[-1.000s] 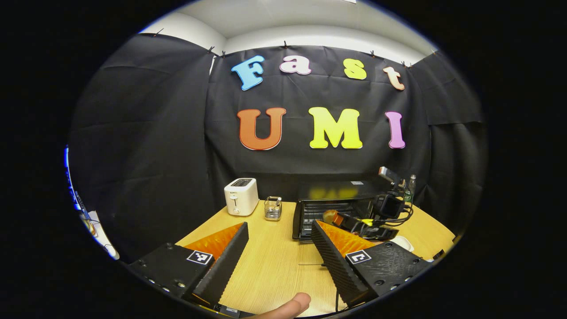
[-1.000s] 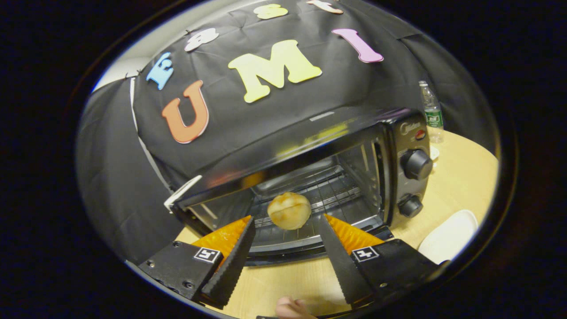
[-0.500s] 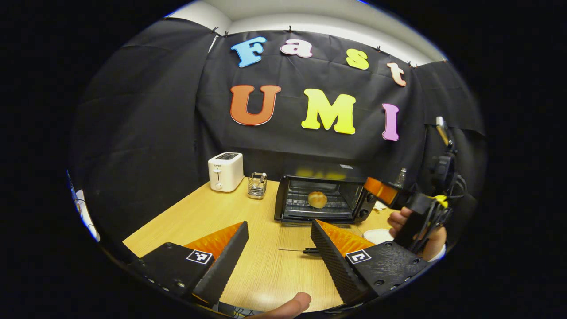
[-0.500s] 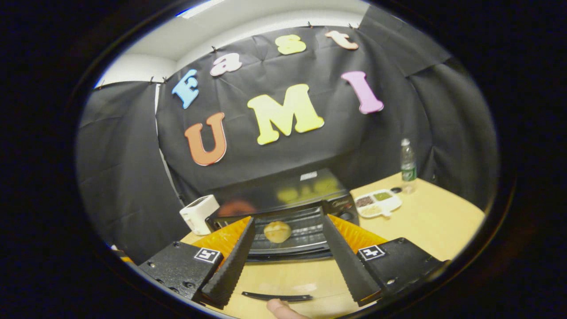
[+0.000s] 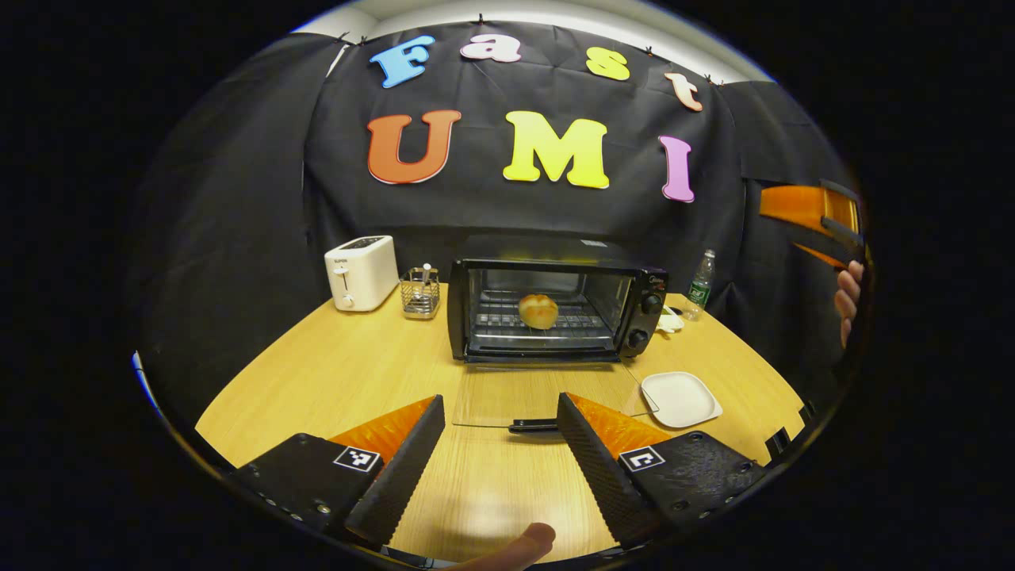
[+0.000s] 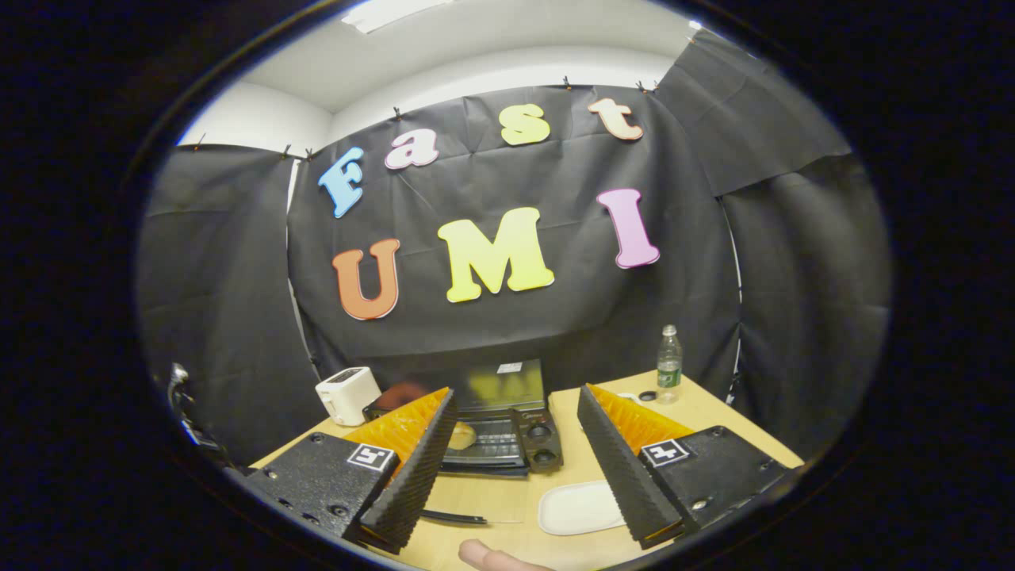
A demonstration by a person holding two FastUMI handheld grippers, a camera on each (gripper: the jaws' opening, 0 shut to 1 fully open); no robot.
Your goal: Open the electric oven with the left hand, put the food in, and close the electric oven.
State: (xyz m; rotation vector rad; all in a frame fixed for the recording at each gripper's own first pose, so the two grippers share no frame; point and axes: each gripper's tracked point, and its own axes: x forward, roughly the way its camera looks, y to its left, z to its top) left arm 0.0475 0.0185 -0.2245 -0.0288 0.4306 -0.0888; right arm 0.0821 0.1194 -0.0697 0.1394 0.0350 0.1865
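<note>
A black electric oven (image 5: 555, 301) stands at the back of the wooden table (image 5: 349, 373), its glass door (image 5: 547, 392) folded flat down toward me with the handle (image 5: 533, 426) at the near edge. A round bread roll (image 5: 538, 311) rests on the wire rack inside. My left gripper (image 5: 499, 452) hovers open over the table, short of the door handle, nothing between its fingers. My right gripper (image 6: 511, 464) is open and empty, raised well back from the oven (image 6: 496, 432); from the left gripper view it shows at the far right (image 5: 813, 218), held by a hand (image 5: 847, 297).
A white toaster (image 5: 361, 272) and a wire holder (image 5: 420, 292) stand left of the oven. A white square plate (image 5: 680, 399) lies right of the open door. A water bottle (image 5: 699, 287) stands at the back right, by the cloth wall.
The right gripper has let go of the roll on the rack and pulled back up and away from the oven. The left gripper has drawn back, so the oven looks farther off.
</note>
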